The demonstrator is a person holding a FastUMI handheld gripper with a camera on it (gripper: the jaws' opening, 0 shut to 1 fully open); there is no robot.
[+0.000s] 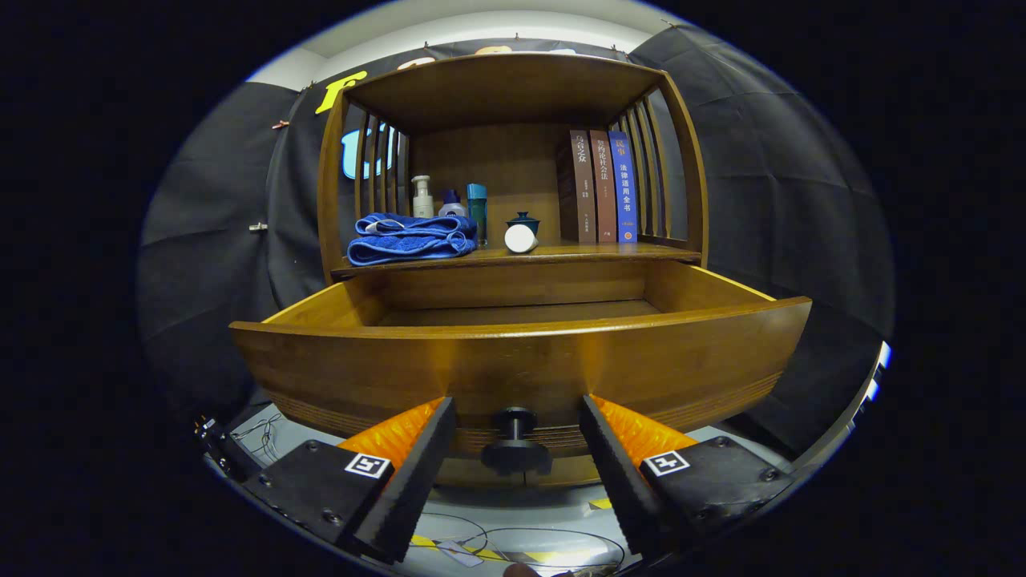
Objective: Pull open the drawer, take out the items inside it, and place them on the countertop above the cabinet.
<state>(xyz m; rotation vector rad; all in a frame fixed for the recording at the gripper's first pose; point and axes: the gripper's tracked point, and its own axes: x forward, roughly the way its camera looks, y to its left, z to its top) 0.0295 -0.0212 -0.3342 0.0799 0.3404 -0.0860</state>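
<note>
1. The drawer (521, 361) stands pulled well out of the cabinet (513, 104), so I judge the opening step done and the taking-out step in hand.
2. The gripper (517, 445) has its fingers spread apart, one on each side of the drawer's dark knob (515, 441); neither finger touches the knob, and they pinch nothing.
3. What shows of the drawer's floor, behind its front panel, looks bare (the near part is hidden by that panel, so items may lie there unseen).
4. Above the drawer, the countertop (609, 252) carries a folded blue towel (410, 238) at its left, bottles (449, 204) behind that, a small lidded teapot (523, 222) and a white round thing (520, 238) near the middle, and upright books (603, 186) at its right.
5. The next move, I judge, calls for lifting the gripper over the drawer's front edge and looking down inside before reaching.
6. Room: the drawer's top is open and wide; the countertop's front lip overhangs the drawer's back, and free counter lies between the teapot and the books.
</note>
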